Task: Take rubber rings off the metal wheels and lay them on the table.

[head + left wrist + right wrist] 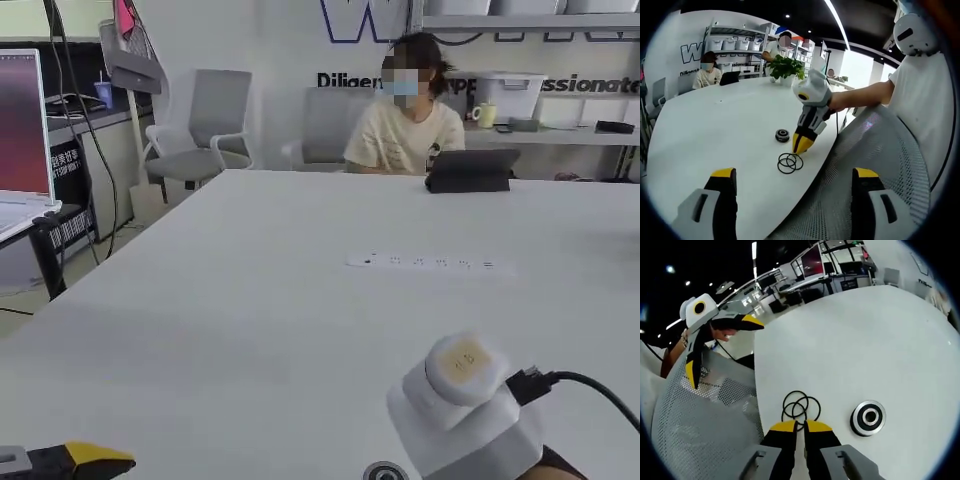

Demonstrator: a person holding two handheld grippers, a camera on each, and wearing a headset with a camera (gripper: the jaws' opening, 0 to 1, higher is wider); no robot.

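On the desk (850, 340), rubber rings (799, 407) overlap left of 1 metal wheel (868, 417). The right tongs (799, 427) are clenched, tips at the rings' near edge; the left tongs (795, 200) are released, spread wide.

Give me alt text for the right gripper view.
The right gripper, jaws shut, points at overlapping black rings lying near the edge of the white table, with a metal wheel beside them. The left gripper hangs open over a mesh chair back.
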